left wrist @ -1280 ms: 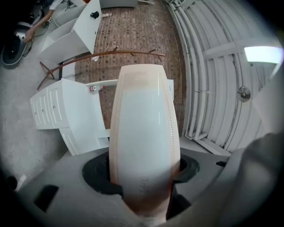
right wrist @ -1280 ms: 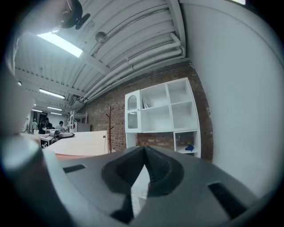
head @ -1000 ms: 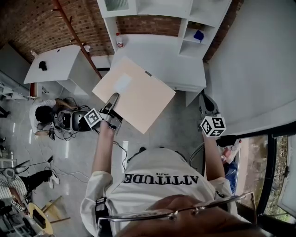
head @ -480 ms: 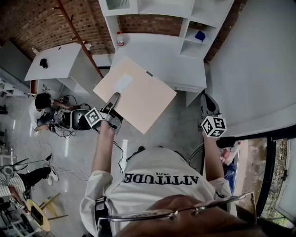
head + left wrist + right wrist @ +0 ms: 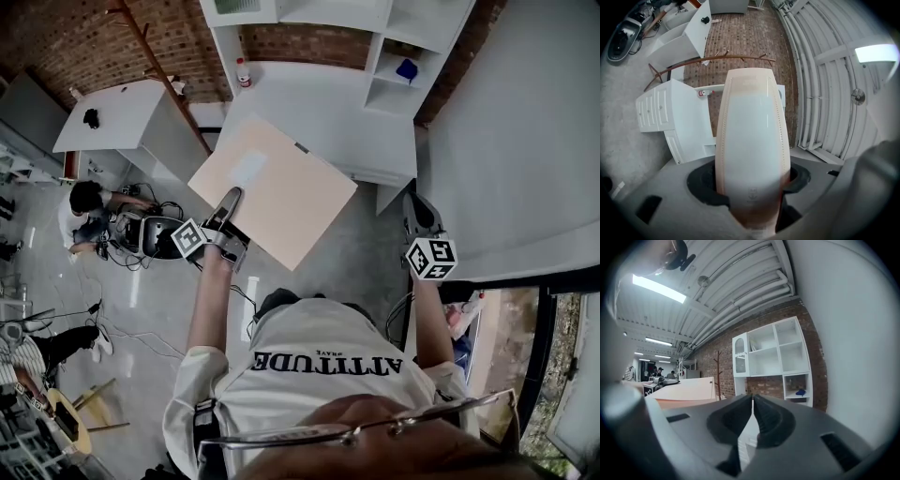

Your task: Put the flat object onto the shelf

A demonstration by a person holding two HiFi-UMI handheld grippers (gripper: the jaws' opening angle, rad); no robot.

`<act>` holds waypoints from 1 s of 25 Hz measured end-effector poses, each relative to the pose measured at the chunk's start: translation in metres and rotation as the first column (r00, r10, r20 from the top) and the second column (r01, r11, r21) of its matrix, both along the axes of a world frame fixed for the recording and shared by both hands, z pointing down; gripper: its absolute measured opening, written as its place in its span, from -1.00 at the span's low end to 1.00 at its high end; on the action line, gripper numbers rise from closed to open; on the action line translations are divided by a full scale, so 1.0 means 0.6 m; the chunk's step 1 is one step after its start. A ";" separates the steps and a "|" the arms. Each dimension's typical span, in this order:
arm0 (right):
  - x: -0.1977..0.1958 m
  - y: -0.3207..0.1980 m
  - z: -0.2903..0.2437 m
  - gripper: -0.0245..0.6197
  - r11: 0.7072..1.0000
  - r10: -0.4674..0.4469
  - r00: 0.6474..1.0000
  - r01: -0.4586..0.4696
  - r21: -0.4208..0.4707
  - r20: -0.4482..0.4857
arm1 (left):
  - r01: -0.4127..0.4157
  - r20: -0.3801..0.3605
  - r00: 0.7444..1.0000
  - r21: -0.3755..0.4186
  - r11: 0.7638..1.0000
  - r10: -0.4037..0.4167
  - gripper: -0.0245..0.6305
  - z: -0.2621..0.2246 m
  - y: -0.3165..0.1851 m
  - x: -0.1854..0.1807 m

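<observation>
- Left claw (image 5: pixel 228 204) is clamped on one edge of the big beige board (image 5: pixel 277 187), which hangs in the air at mid-frame, near the white desk (image 5: pixel 328 112). Gripped at one edge only, it may sag or twist out.
- Right claw (image 5: pixel 419 214), at the right of the frame, is closed on nothing and well apart (no help if the board tips).
- Swung up toward the shelf (image 5: pixel 375 37) at the top of the frame, a far corner could knock the bottle (image 5: pixel 243 75) at upper left, or catch a shelf upright.
- The compartments look narrow for it, so it could jam.
</observation>
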State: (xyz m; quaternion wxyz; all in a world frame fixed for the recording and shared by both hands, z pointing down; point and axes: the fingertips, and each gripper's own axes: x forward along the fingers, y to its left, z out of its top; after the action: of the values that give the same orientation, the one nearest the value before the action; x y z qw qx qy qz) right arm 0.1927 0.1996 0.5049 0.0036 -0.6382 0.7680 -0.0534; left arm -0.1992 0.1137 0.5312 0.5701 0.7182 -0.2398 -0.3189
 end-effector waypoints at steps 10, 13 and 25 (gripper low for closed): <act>0.004 -0.046 0.012 -0.83 0.998 -0.060 0.998 0.060 -0.017 0.003 | 0.038 -0.001 0.999 -0.025 0.999 -0.038 -0.07 0.016 -0.022 0.008; 0.004 -0.068 0.012 -0.83 0.998 -0.057 0.998 0.057 -0.027 0.000 | 0.038 -0.002 0.999 -0.025 0.999 -0.038 -0.07 0.018 -0.047 0.008; -0.003 -0.192 0.011 -0.83 0.999 -0.029 1.000 0.028 -0.032 -0.012 | 0.001 -0.011 1.000 -0.012 1.000 -0.001 -0.07 0.019 -0.201 0.011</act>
State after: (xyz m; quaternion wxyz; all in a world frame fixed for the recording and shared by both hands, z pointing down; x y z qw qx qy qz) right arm 0.1909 0.0843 0.5114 -0.0120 -0.6274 0.7761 -0.0618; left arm -0.1923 -0.0070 0.5425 0.5756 0.7128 -0.2389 -0.3217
